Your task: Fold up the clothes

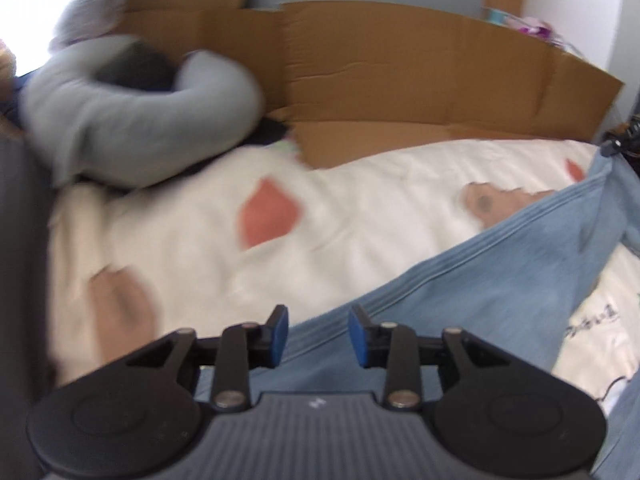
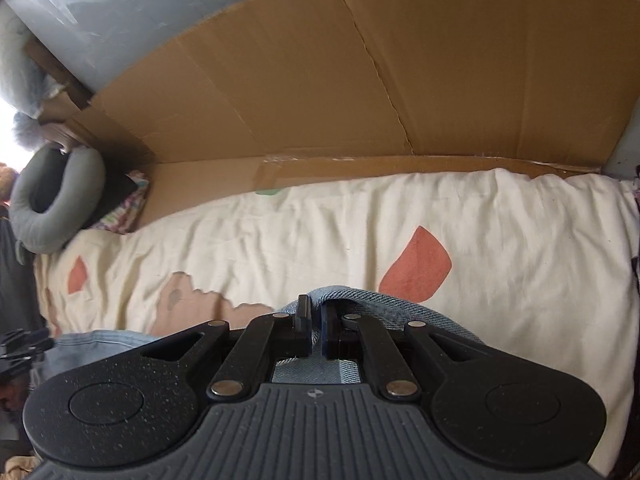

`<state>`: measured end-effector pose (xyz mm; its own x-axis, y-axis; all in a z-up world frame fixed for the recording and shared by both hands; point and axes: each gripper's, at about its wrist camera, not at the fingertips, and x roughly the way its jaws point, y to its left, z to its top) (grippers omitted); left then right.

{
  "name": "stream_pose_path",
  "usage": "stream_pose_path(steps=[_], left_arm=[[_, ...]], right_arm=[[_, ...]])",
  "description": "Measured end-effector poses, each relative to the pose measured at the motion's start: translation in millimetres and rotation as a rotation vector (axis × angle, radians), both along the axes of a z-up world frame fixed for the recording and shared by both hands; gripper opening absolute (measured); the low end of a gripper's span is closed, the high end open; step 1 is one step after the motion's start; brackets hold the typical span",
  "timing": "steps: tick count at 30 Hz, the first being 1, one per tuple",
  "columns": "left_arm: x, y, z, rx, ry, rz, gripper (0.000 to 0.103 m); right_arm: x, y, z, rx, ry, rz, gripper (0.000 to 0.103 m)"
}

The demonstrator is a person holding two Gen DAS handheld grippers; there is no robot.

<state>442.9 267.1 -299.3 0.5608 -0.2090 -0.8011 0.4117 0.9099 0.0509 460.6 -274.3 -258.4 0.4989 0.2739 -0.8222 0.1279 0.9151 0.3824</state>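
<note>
Left tool (image 1: 318, 330): jaws apart, pads clear of the jeans (image 1: 500, 280) beneath.
Right tool (image 2: 316, 330): clamped on a jeans fold.
Jeans: spread on the bed (image 2: 320, 232), toward its near edge.
Cardboard (image 2: 320, 80): upright along the far edge.

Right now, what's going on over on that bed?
A person is folding blue jeans on a cream bedspread with a handheld gripper in each hand. The right gripper is shut on a fold of the denim. The left gripper is open over another part of the jeans, gripping nothing. Cardboard lines the wall behind.
</note>
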Motion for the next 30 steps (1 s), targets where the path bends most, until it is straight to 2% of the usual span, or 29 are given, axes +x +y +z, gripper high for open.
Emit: stream_pose_path(steps=[5, 8, 11, 13, 14, 18, 24, 26, 28, 30], left_arm=[[-5.4, 46.7, -3.1, 0.053, 0.011, 0.138, 0.038], [-5.9, 62.5, -5.3, 0.115, 0.043, 0.138, 0.038], [-6.1, 67.0, -9.1, 0.191, 0.046, 0.102, 0.045], [-5.5, 66.8, -12.5, 0.239, 0.036, 0.072, 0.046], [-4.8, 66.6, -14.0, 0.26, 0.03, 0.058, 0.046], [1.0, 64.6, -14.8, 0.261, 0.004, 0.022, 0.046], [10.3, 55.8, -28.5, 0.308, 0.035, -0.048, 0.046], [12.4, 54.8, -35.7, 0.321, 0.05, -0.058, 0.047], [13.9, 53.7, -42.3, 0.336, 0.06, -0.067, 0.049], [15.4, 52.6, -48.9, 0.35, 0.07, -0.075, 0.051]], right_arm=[[19.4, 2.7, -19.3, -0.032, 0.035, -0.016, 0.006], [27.4, 6.2, -19.6, -0.072, 0.03, -0.023, 0.012], [30.0, 7.1, -12.6, -0.096, 0.002, 0.008, 0.013], [27.8, 4.1, -9.6, -0.112, -0.005, 0.01, 0.016], [26.5, 2.4, -8.3, -0.12, -0.008, 0.009, 0.021], [14.7, -8.7, -8.6, -0.156, 0.0, 0.008, 0.035], [-11.3, -41.4, -6.0, -0.212, -0.01, -0.031, 0.038], [-20.8, -50.9, -7.1, -0.226, -0.007, -0.038, 0.041], [-29.0, -59.3, -12.1, -0.225, 0.004, -0.045, 0.049], [-35.2, -65.5, -20.3, -0.215, 0.024, -0.055, 0.049]])
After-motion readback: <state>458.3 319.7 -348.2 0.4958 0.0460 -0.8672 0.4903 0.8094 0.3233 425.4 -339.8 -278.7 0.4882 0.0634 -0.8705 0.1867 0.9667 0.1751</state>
